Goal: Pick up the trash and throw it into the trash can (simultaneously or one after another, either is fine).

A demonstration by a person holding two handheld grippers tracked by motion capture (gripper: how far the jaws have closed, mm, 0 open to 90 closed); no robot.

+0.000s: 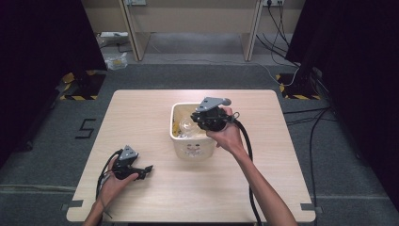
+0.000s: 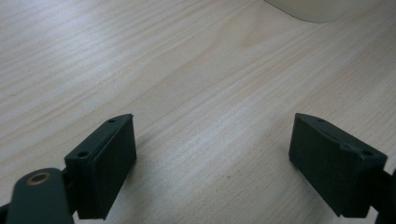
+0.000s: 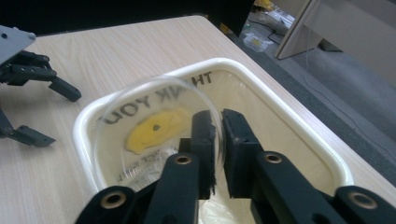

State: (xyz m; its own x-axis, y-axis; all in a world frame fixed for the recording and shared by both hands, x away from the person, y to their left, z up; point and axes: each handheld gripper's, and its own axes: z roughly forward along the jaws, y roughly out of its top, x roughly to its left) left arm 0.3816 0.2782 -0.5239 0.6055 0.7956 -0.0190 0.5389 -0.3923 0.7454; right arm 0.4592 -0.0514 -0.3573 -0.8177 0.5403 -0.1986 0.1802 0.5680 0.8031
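A white plastic bin (image 1: 193, 148) stands in the middle of the table, lined with a bag printed THANK YOU. My right gripper (image 3: 219, 126) hangs over the bin (image 3: 280, 107), shut on the rim of a clear round plastic lid (image 3: 154, 116) that stands on edge above the opening. Something yellow lies in the bottom, seen through the lid. From above, the right gripper (image 1: 203, 121) points down into the bin. My left gripper (image 1: 145, 170) rests low over the table at front left, open, and its jaws (image 2: 212, 140) stand wide with bare wood between them.
The light wooden table (image 1: 263, 155) ends at a near edge with black tape marks at its corners. Grey carpet surrounds it, with cables at the right and desk legs at the back. The left gripper (image 3: 28, 93) lies to the left of the bin in the right gripper view.
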